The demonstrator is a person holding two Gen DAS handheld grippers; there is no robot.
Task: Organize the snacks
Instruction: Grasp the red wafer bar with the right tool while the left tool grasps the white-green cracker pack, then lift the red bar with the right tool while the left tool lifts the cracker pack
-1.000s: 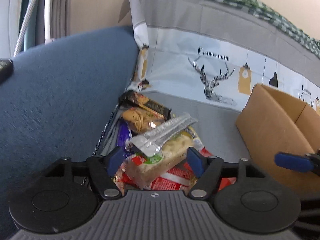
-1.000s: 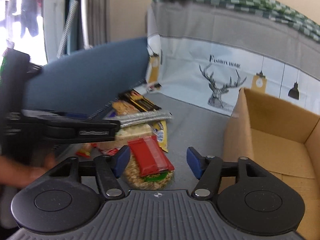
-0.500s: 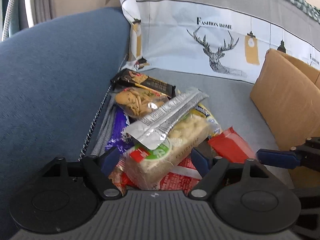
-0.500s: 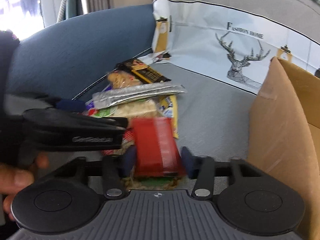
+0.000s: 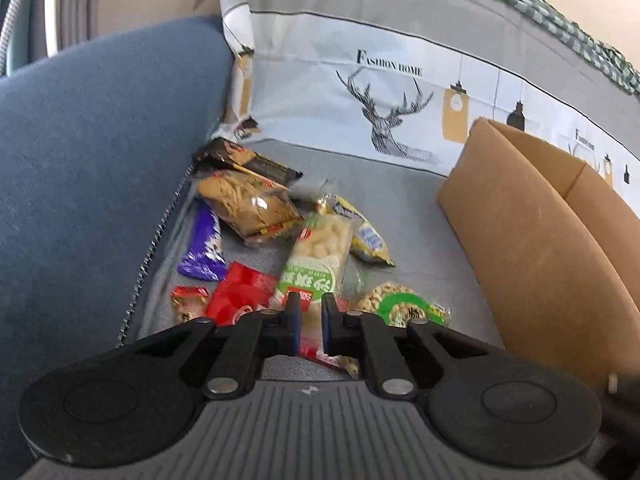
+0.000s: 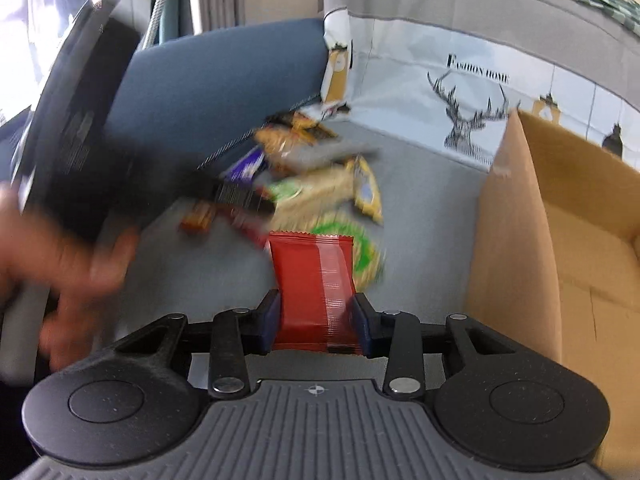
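Observation:
A pile of snack packets lies on the grey sofa seat [image 5: 408, 208]. My left gripper [image 5: 307, 324] is shut, its jaws nearly together on the near end of a green-and-white rice cracker packet [image 5: 320, 256]. My right gripper [image 6: 316, 322] is shut on a red snack packet [image 6: 314, 280] and holds it above the pile. Around lie a biscuit bag [image 5: 248, 204], a purple bar [image 5: 204, 248], a yellow packet [image 5: 362, 234], a red packet [image 5: 240, 298] and a round nut pack [image 5: 402, 306]. An open cardboard box [image 6: 560, 216] stands right of the pile.
A blue cushion [image 5: 88, 168] rises left of the pile. A deer-print cloth [image 5: 384, 92] covers the sofa back. The left gripper's body and the hand holding it [image 6: 72, 208] fill the left of the right wrist view, blurred.
The silver packet is gone from the top of the pile. My left gripper has closed on the rice cracker packet. My right gripper has closed on the red packet and lifted it.

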